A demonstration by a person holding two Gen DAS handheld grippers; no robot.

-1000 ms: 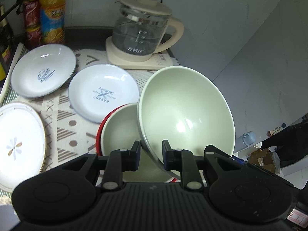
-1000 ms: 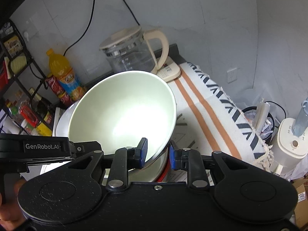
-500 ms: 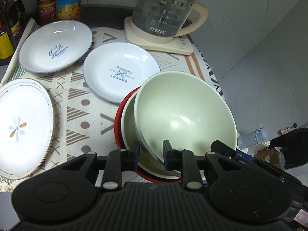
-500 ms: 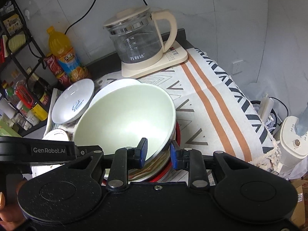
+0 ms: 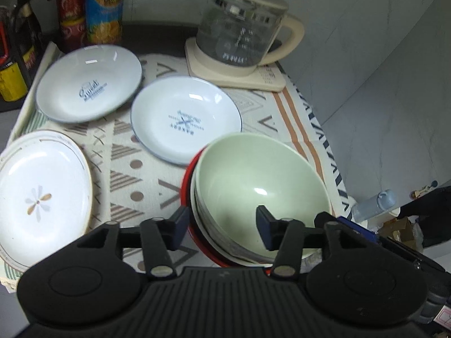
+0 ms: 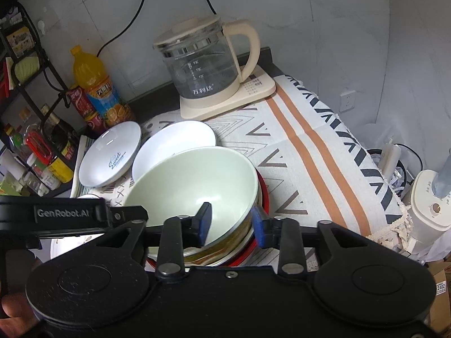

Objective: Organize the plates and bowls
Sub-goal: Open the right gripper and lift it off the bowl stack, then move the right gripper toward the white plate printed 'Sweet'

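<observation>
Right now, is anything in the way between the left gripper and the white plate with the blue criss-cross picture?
No. The left gripper, jaws open, straddles the pale green bowl's rim. The white blue-printed plate lies beyond, beside the bowl stack, nothing on it.

A pale green bowl (image 5: pixel 262 180) sits upright, nested in my stack rimmed by a red one (image 5: pixel 187 180); three white plates (image 5: pixel 186 121) lie flat beside it.

Dim, cool indoor light from overhead. Glare spots on green bowl (image 5: pixel 262 191) and far white plates (image 5: pixel 88 83). Left wrist view motion-blurred, far bottles (image 5: pixel 103 8) smeared; right wrist view sharper. Strong fisheye bending at edges, dark corners.
</observation>
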